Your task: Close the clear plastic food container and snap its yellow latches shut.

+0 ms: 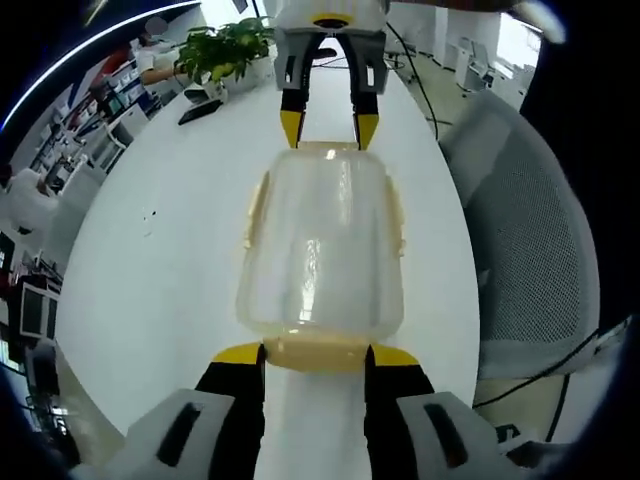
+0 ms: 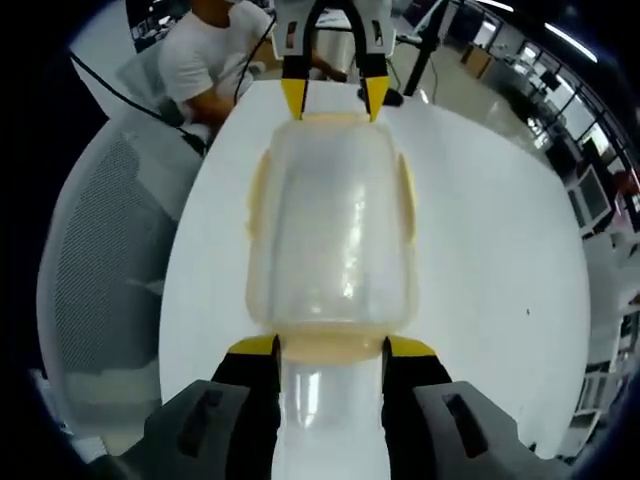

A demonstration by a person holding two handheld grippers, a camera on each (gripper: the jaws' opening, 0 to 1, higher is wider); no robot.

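While the lidded container (image 1: 322,255) lay on the white desk (image 1: 160,270), left gripper (image 1: 316,357) and right gripper (image 2: 330,349) bracketed its end latches, jaws open (side latches looked unsnapped, uncertain)

Open office, rows of desks (image 1: 60,150), monitors (image 2: 590,195), mesh chair (image 1: 540,250)

Clear glossy plastic container (image 1: 322,250), smooth white table (image 1: 170,260)

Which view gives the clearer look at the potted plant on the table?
The left gripper view: the potted plant stands at the table's far end, leaves clearly visible beside the opposite tongs. The right gripper view faces the other way, toward a seated person.
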